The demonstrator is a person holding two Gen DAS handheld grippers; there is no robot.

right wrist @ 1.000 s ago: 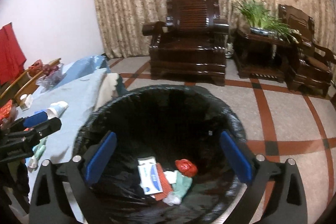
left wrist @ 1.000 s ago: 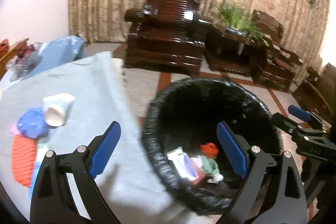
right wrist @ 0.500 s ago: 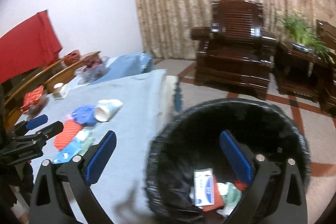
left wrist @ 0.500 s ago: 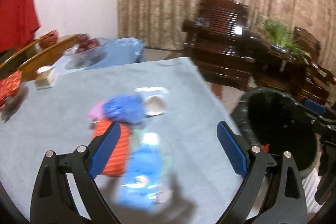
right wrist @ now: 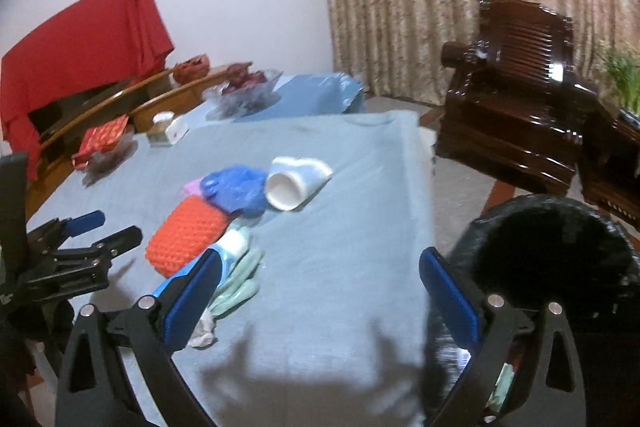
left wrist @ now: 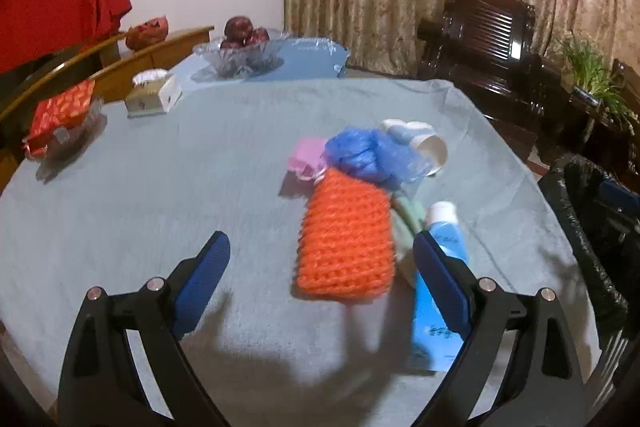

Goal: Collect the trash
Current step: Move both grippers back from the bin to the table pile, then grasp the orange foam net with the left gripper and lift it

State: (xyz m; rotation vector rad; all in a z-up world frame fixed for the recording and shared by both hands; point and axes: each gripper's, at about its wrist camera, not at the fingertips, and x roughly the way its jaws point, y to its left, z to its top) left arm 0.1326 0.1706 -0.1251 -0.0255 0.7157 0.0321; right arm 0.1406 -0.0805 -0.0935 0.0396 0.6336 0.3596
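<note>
Trash lies in a cluster on the grey-blue tablecloth (left wrist: pixel 160 187): an orange knitted piece (left wrist: pixel 346 243), a crumpled blue bag (left wrist: pixel 368 153), a pink scrap (left wrist: pixel 306 157), a tipped white cup (left wrist: pixel 428 145), a blue tube (left wrist: pixel 440 267) and a pale green cloth (right wrist: pixel 236 283). My left gripper (left wrist: pixel 320 275) is open and empty, just short of the orange piece. My right gripper (right wrist: pixel 320 295) is open and empty over the table's near right part. The black-lined trash bin (right wrist: pixel 560 259) stands right of the table, trash inside.
A glass bowl of dark fruit (left wrist: pixel 240 55), a small white box (left wrist: pixel 152 95) and a red packet (left wrist: pixel 60 111) sit at the table's far left. Dark wooden armchairs (right wrist: pixel 516 107) and a plant (left wrist: pixel 592 79) stand beyond the bin.
Both grippers have swung left from over the bin to face the table. The left one has come close to the trash cluster. Both stay open and empty.
</note>
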